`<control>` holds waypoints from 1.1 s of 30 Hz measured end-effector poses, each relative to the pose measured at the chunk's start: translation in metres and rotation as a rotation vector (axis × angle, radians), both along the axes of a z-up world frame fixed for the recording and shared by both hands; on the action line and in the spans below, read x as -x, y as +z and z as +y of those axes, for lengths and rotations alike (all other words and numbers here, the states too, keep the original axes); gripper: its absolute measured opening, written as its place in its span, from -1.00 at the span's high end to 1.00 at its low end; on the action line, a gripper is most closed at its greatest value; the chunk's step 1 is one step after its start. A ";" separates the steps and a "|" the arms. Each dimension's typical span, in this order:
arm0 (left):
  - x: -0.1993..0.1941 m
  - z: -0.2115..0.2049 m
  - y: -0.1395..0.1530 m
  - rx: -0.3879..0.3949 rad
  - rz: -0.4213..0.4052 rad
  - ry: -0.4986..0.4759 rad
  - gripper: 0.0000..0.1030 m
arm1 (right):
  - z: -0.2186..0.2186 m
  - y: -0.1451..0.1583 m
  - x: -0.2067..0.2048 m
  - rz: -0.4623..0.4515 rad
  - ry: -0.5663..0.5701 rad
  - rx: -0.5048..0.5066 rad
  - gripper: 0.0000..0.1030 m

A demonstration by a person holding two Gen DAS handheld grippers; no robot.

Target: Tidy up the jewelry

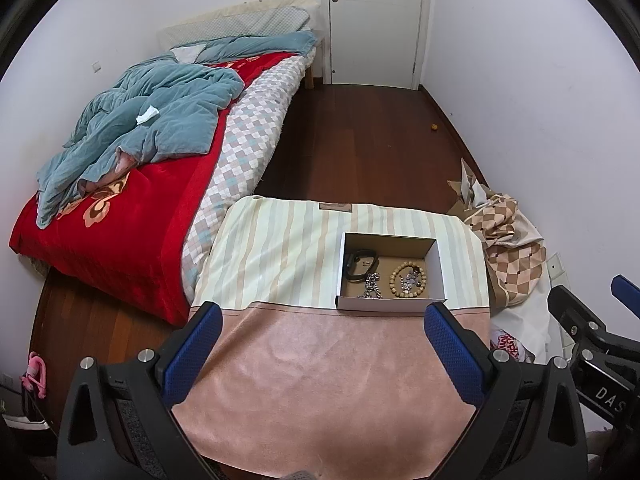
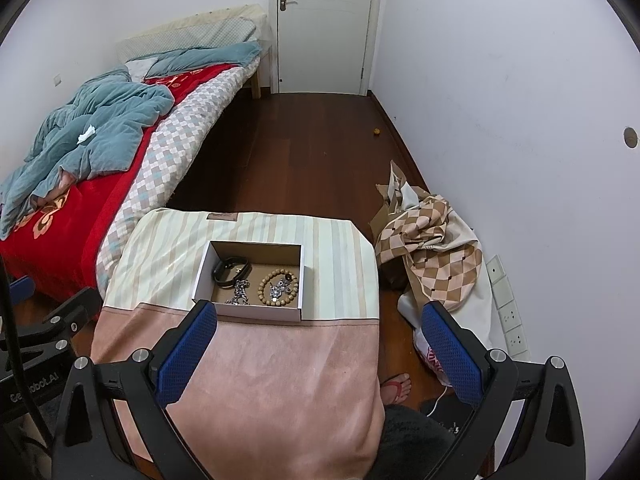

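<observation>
**Both grippers held wide over the covered bench, jewelry lying in the box**

Starting at the far left, we see the bed (image 1: 120, 200) along the wall, with a red blanket (image 1: 132, 236) spread over it and a rumpled blue-grey quilt (image 1: 160, 120) heaped on top; a scrap of white tissue (image 1: 147, 115) lies on the quilt. A checked sheet (image 1: 248, 136) hangs down the bed's near side toward the dark wooden floor (image 1: 360, 140).

Moving right, our left gripper (image 1: 324, 360) hovers above the pink part of the cloth covering the bench (image 1: 320, 380). Its jaws are spread wide, with nothing between the blue pads. Further back the cloth turns to pale stripes, and there sits the open white cardboard box (image 1: 390, 306), on the right half of the bench.

Inside the box, from left to right, we find a black wristband (image 1: 360, 266) near the back left corner, a silver chain (image 1: 372, 286) just in front of it, and a wooden bead bracelet (image 1: 408, 280) with a small cluster of metallic pieces (image 1: 408, 281) lying within its ring. All of the jewelry rests on the box floor, apart from either gripper.

Our right gripper (image 2: 320, 356) is also spread wide and holds nothing; its left pad sits in front of the box's near left corner in the right wrist view, while the right pad hangs past the bench edge.

Beyond the bench on the right, a brown-checked cloth (image 2: 432, 248) is bunched on the floor against the white wall, and a closed white door (image 2: 326, 24) stands at the far end of the room.
</observation>
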State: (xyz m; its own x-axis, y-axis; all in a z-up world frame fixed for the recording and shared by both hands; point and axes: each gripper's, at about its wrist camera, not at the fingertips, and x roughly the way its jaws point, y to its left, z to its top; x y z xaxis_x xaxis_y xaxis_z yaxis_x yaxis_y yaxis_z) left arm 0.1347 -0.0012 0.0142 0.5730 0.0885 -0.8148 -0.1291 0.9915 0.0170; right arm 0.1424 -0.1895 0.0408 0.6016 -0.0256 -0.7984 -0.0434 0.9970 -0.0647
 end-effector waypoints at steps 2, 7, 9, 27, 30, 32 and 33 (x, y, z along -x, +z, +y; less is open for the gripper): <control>0.001 -0.001 0.001 0.002 -0.004 -0.004 -1.00 | 0.000 0.000 0.001 0.000 -0.002 -0.002 -1.00; 0.004 -0.003 0.004 -0.001 -0.012 -0.006 -1.00 | 0.000 0.000 0.000 0.001 -0.001 -0.003 -1.00; 0.004 -0.003 0.004 -0.001 -0.012 -0.006 -1.00 | 0.000 0.000 0.000 0.000 -0.002 -0.003 -1.00; 0.005 -0.006 0.010 -0.004 -0.020 -0.007 -1.00 | 0.002 0.005 0.004 -0.004 -0.003 -0.008 -1.00; 0.005 -0.006 0.010 -0.004 -0.021 -0.006 -1.00 | 0.002 0.005 0.005 -0.004 -0.002 -0.007 -1.00; 0.005 -0.006 0.010 -0.004 -0.021 -0.006 -1.00 | 0.002 0.006 0.005 -0.005 -0.003 -0.006 -1.00; 0.005 -0.006 0.010 -0.004 -0.021 -0.007 -1.00 | 0.002 0.006 0.005 -0.006 -0.003 -0.007 -1.00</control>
State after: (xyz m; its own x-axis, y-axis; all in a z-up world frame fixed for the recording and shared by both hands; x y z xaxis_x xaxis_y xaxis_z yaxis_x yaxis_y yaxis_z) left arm 0.1295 -0.0073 0.0239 0.5904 0.0875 -0.8023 -0.1227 0.9923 0.0180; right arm 0.1374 -0.1875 0.0467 0.6061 -0.0223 -0.7951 -0.0396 0.9975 -0.0582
